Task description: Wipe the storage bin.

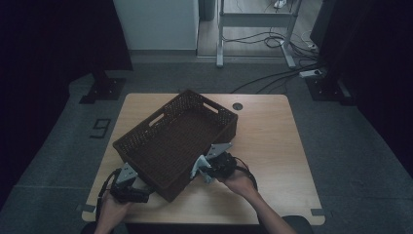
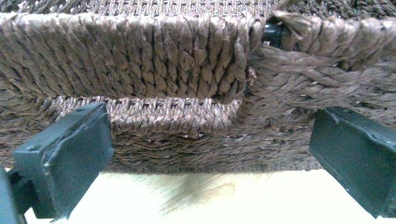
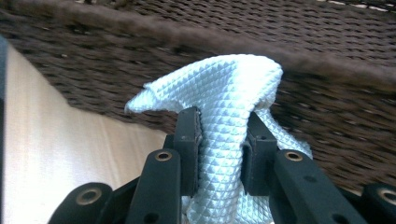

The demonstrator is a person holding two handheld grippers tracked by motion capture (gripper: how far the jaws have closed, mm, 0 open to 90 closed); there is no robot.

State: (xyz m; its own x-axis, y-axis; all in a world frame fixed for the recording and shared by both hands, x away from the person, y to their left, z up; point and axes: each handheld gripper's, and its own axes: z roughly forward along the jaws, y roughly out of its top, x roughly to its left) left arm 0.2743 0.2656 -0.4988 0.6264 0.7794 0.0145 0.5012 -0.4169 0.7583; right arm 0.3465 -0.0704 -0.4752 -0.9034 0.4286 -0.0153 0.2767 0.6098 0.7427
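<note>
A dark brown woven basket (image 1: 146, 146) lies askew on the wooden table (image 1: 272, 146). My right gripper (image 3: 223, 135) is shut on a pale blue, diamond-textured cloth (image 3: 224, 98), bunched between its jaws just outside the basket's near wall (image 3: 327, 107). From above, the right gripper (image 1: 207, 168) with the cloth (image 1: 200, 169) is at the basket's right front side. My left gripper (image 1: 139, 183) is at the basket's near left corner; its jaws stand wide apart in front of the wall's handle slot (image 2: 173, 105), with nothing between them.
A round cable hole (image 1: 237, 106) is in the table's far edge. Beyond the table are a white cabinet (image 1: 156, 24), a metal frame (image 1: 253, 29) and cables on the floor. Bare tabletop lies right of the basket.
</note>
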